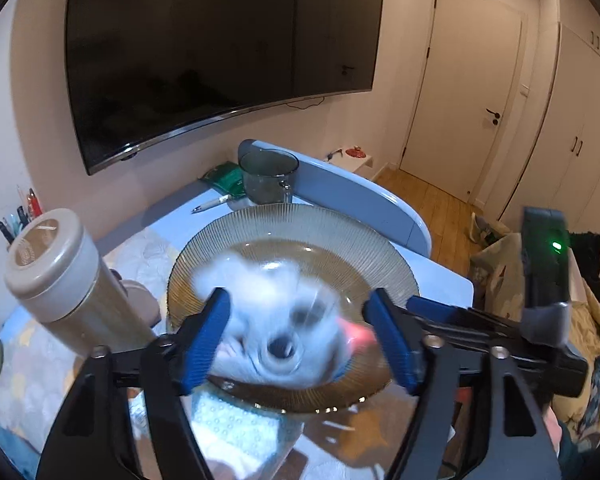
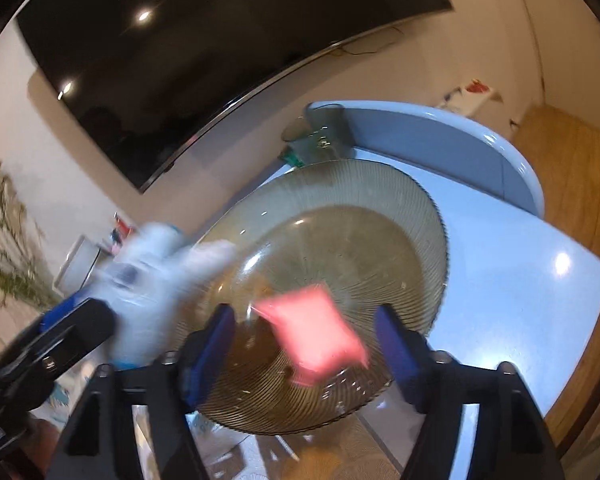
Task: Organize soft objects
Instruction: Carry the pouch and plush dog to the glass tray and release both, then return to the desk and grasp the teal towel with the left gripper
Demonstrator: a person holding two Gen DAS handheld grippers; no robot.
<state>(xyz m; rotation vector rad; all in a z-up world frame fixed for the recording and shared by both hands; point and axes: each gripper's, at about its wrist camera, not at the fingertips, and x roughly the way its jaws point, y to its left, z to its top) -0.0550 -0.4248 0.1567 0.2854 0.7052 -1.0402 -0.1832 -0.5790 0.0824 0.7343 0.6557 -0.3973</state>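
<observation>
The wide ribbed amber glass bowl (image 1: 292,224) is the target: both soft things should drop inside its rim, so hold each tool above the bowl's centre and lift straight away. Over the bowl's middle, the left gripper (image 1: 296,336) stands open around the blurred white plush toy (image 1: 276,320), pads apparently clear. The right gripper (image 2: 306,346) stands open around the small pink pillow-shaped pouch (image 2: 314,334), blurred above the bowl's near side.

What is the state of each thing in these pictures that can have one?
White plush toy: blurred, over the ribbed amber glass plate, between open left gripper pads.
Pink soft pouch: blurred, over the plate, between open right gripper pads.
Glass mug: upright.
Beige-lidded bottle: lid on.
Wall television: off.
White door: closed.
</observation>
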